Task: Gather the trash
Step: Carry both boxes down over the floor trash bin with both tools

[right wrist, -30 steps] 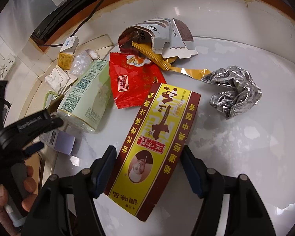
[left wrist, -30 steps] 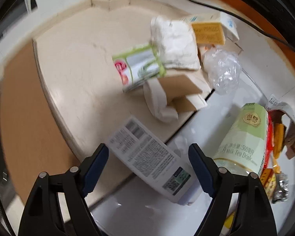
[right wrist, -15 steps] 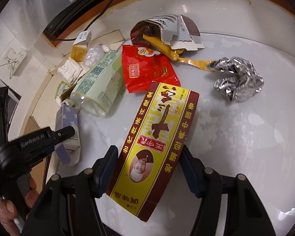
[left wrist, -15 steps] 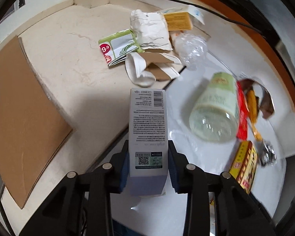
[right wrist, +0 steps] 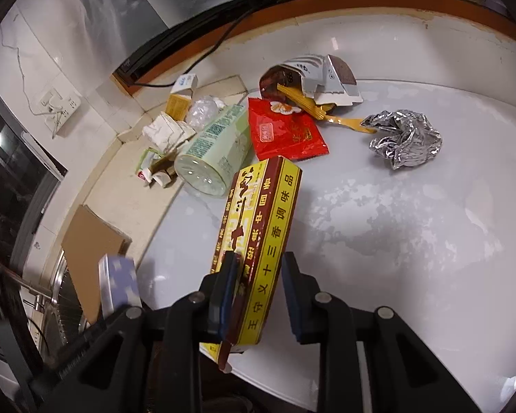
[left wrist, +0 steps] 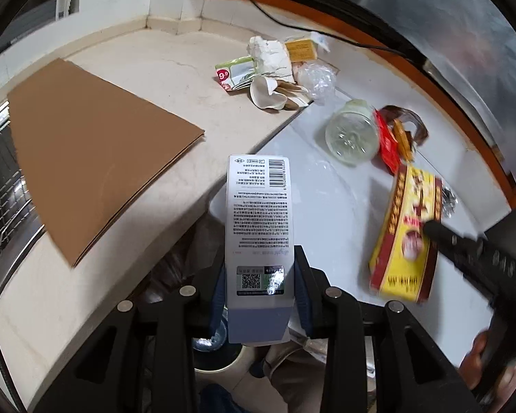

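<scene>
Grippers: 2 | left gripper (left wrist: 259,285) clamps 1 white box (left wrist: 258,213) | right gripper (right wrist: 258,289) clamps 1 yellow box (right wrist: 258,227) (tilted) | foil ball (right wrist: 404,137) x1

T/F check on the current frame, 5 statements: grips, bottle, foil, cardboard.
1. The left gripper is shut on the white printed carton. True.
2. The right gripper hangs open and empty. False: its jaws clamp the yellow-and-maroon box.
3. The pale green milk tea bottle stands upright. False: it lies on its side.
4. The crumpled silver foil lies on the white table. True.
5. The flat brown cardboard sheet rests on the red snack packet. False: it lies apart, on the beige counter.
</scene>
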Action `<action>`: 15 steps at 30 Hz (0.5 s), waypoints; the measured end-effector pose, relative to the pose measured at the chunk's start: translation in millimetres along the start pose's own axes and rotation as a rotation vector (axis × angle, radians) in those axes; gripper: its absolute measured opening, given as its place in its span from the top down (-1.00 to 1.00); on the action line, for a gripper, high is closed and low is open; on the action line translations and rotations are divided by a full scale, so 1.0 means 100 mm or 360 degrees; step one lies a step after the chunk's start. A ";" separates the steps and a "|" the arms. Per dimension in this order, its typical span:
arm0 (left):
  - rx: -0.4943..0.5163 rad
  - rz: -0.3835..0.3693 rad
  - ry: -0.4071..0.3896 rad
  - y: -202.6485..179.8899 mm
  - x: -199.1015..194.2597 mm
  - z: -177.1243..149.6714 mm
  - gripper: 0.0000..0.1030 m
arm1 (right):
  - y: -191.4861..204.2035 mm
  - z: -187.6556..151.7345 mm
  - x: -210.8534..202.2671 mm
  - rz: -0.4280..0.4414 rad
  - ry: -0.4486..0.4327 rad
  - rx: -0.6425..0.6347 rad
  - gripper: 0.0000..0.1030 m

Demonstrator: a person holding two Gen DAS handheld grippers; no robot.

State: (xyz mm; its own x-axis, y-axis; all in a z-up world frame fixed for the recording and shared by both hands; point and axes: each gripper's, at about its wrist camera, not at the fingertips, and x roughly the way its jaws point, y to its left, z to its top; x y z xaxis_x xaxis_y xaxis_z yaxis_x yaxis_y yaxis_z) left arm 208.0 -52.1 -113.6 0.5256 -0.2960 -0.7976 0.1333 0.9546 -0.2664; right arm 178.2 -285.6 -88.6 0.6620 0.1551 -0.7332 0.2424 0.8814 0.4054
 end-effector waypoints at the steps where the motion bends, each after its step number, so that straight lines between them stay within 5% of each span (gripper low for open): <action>1: 0.0024 0.0000 -0.0024 0.00 -0.06 -0.06 0.37 | 0.04 -0.02 -0.03 -0.0012 -0.0016 -0.0021 0.54; 15: 0.0220 0.0131 -0.0265 0.35 -0.70 -0.93 0.37 | 0.71 -0.80 -0.56 0.0132 -0.0120 -0.0489 0.56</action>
State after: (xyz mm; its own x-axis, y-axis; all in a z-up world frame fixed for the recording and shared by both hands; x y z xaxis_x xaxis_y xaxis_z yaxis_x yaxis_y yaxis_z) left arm 97.9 -0.9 -117.7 0.6693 -0.2183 -0.7102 0.1919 0.9742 -0.1186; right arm 101.2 -195.9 -62.4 0.7241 0.2084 -0.6575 -0.0323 0.9625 0.2695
